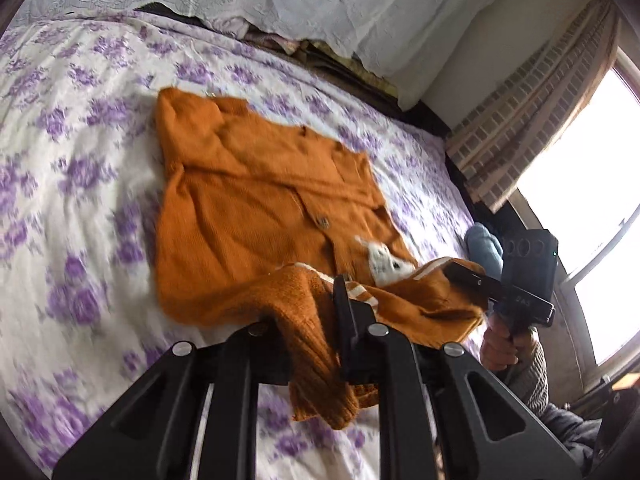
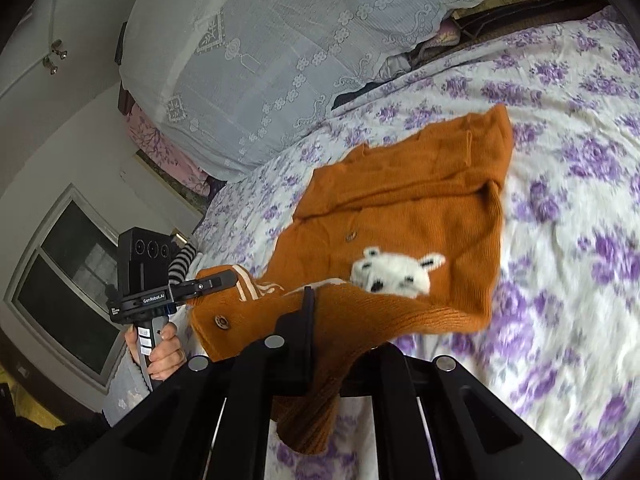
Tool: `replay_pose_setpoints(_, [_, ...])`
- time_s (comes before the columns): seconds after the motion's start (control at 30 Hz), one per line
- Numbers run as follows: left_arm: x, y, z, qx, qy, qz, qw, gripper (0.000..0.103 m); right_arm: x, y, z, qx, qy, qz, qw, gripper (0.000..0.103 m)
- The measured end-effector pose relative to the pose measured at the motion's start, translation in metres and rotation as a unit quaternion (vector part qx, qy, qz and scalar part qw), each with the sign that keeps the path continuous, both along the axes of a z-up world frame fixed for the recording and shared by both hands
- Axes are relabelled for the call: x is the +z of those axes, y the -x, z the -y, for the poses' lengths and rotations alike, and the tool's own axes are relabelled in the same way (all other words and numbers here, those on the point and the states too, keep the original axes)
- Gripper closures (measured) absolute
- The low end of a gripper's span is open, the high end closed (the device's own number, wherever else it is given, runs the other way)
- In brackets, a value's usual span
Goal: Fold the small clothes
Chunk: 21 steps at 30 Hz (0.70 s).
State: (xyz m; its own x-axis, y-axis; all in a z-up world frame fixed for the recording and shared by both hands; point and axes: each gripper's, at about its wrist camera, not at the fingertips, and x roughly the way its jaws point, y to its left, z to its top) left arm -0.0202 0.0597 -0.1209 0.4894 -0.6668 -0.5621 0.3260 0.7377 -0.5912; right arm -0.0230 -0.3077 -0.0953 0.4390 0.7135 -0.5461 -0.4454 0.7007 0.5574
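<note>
A small orange knit cardigan (image 1: 248,200) with brown buttons and a white animal patch (image 2: 394,274) lies on the flowered bedspread (image 1: 72,152). Its near edge with white stripes is lifted off the bed. My left gripper (image 1: 340,300) is shut on the near edge at the left end. My right gripper (image 2: 310,304) is shut on the same edge at the other end. In the left wrist view the right gripper (image 1: 460,270) shows at the right, pinching the orange cloth. In the right wrist view the left gripper (image 2: 224,278) shows at the left, pinching the striped edge.
A white lace-covered pile of bedding (image 2: 248,52) stands at the head of the bed. A bright window (image 1: 592,200) with a checked curtain (image 1: 532,128) is at the right of the left wrist view. A dark window (image 2: 68,292) is at the left of the right wrist view.
</note>
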Motion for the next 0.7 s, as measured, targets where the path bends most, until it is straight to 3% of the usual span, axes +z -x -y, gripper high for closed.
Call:
replay_pose_setpoints(0.27, [0.013,-0.041,-0.004,0.022,-0.009,0.004,0.9997,0.089,0.004,-0.047,-0.006,-0.021,-0.018,-0.012,1.0,0.095])
replay_pose_setpoints(0.7, [0.014,-0.117,-0.016,0.064,0.007,-0.002,0.9979,0.089,-0.001,-0.125,0.002,-0.065,-0.045,-0.034,0.996,0.095])
